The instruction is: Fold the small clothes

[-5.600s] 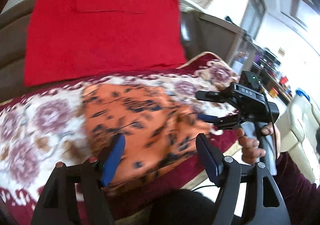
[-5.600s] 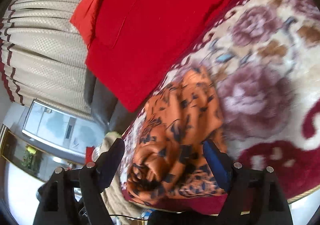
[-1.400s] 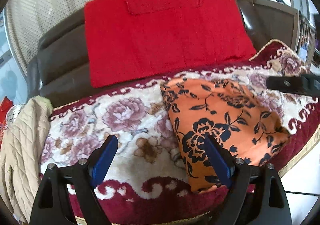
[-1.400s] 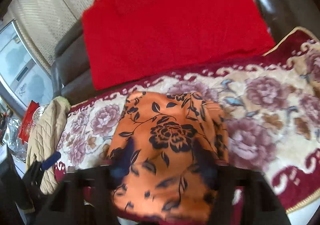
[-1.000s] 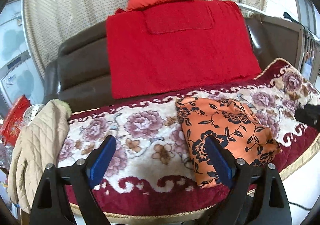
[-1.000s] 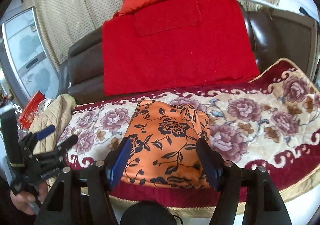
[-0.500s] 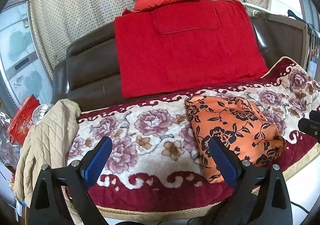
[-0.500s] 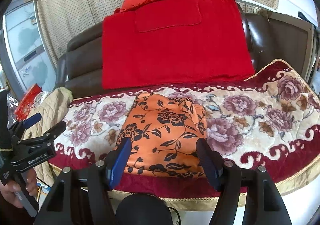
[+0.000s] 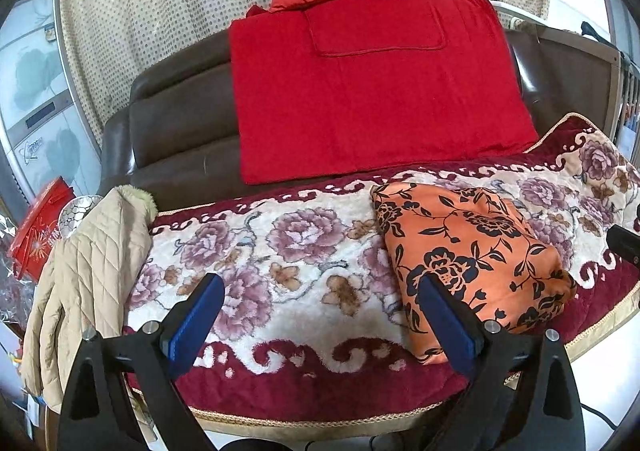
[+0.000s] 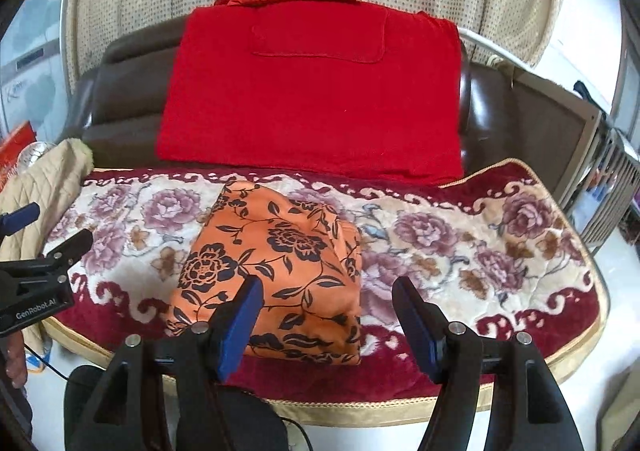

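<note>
The folded orange floral garment (image 10: 276,271) lies lengthwise straight ahead of the right gripper (image 10: 326,311), nearer it than the left gripper (image 9: 318,315); both gape wide, holding nothing.

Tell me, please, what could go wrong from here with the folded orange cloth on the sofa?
The folded orange cloth lies near the front edge of the floral blanket, so a nudge might slide it off. Both grippers, left and right, are open and hold nothing, so the loose folds could perhaps spring open by themselves.
</note>
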The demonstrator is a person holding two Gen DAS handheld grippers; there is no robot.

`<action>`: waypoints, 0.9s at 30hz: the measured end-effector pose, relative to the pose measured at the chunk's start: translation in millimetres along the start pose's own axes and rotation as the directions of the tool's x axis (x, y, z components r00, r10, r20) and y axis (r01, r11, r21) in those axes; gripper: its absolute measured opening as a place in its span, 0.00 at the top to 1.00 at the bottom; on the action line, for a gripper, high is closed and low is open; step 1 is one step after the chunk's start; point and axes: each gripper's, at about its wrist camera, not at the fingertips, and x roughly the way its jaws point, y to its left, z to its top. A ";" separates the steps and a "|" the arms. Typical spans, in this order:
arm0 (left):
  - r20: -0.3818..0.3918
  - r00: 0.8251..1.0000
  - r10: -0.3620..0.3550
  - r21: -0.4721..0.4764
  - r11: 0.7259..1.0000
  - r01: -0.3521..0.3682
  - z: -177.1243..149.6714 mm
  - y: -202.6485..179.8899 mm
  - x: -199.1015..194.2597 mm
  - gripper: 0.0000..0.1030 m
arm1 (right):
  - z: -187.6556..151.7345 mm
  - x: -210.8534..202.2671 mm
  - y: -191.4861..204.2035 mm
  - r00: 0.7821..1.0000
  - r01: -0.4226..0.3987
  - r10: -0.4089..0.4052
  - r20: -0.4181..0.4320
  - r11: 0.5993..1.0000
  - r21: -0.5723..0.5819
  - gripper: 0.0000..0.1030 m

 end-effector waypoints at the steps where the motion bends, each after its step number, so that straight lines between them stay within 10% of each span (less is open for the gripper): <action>1: 0.000 1.000 0.000 0.000 1.000 0.000 0.1 0.1 -0.1 0.06 | 0.4 -0.6 0.2 1.000 0.003 -0.003 0.003 1.000 -0.003 0.31; 27: -0.008 1.000 0.004 0.001 1.000 -0.004 -2.2 -1.5 8.9 0.06 | 0.2 9.6 6.4 0.999 0.050 -0.051 -0.015 0.998 -0.027 0.31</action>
